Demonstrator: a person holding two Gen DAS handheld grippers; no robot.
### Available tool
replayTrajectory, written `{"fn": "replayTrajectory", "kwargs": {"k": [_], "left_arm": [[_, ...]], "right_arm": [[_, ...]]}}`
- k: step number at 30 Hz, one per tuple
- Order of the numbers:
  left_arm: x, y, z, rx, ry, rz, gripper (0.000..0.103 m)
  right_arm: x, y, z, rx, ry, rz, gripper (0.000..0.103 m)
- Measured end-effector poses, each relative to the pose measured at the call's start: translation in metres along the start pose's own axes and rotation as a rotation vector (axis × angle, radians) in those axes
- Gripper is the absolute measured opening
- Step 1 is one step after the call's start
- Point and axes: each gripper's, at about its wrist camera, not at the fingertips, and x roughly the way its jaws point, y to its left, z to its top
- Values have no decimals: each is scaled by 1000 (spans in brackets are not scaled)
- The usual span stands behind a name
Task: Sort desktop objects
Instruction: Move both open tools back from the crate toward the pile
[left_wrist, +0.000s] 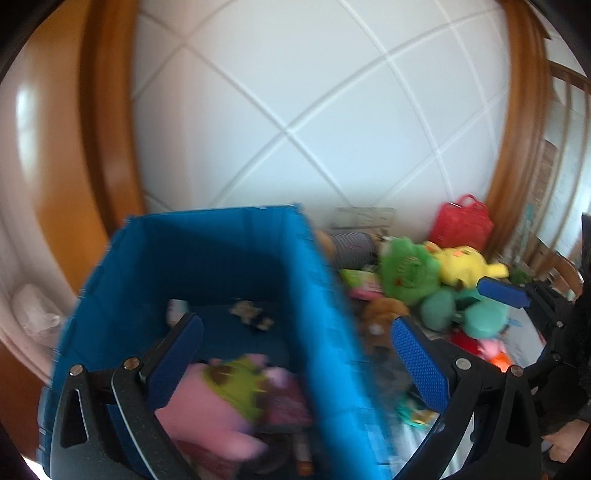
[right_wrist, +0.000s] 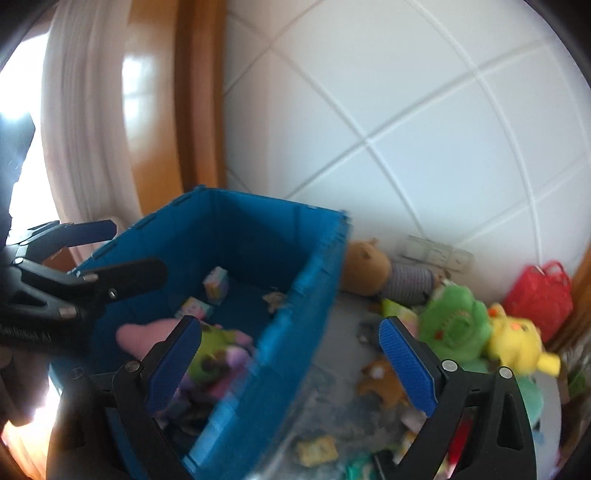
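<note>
A blue fabric bin stands on the desk and holds a pink plush, a green spiky toy and small boxes. My left gripper is open and empty, straddling the bin's right wall. My right gripper is open and empty, also straddling that wall. The left gripper also shows in the right wrist view over the bin's left rim. To the right lie a green plush and a yellow plush.
A red mesh basket sits against the white tiled wall. A brown bear in a striped shirt lies behind the bin. Teal plush toys, a small brown toy and several small packets litter the desk.
</note>
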Motion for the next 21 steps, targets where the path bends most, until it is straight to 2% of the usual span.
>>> {"fn": "replayTrajectory", "kwargs": {"k": [4,7,11,13,15,17,19,21], "left_arm": [[23,-56,-15,33,29,-72,103],[45,-99,-29,58,59,-129,103],[60,-213,-51,74,124,-158,103],[50,-285,-58,73,161,-162,103],[33,-379,-63,72,197,-165,103],[49,-425,-90,82,244,-157,103],[69,-490,-122,93,303,-141,103],[79,-547,-137,81,353,-147,103]], "right_arm": [[-26,-63,-46,66,11,-70,98],[-37,-113,-83,120,63,-112,98],[-50,-169,-128,174,133,-165,98],[-57,-191,-144,188,154,-182,98],[-61,-214,-162,190,177,-192,98],[-64,-235,-180,191,203,-200,98],[-64,-253,-198,203,234,-209,98],[-64,-273,-214,218,274,-217,98]]}}
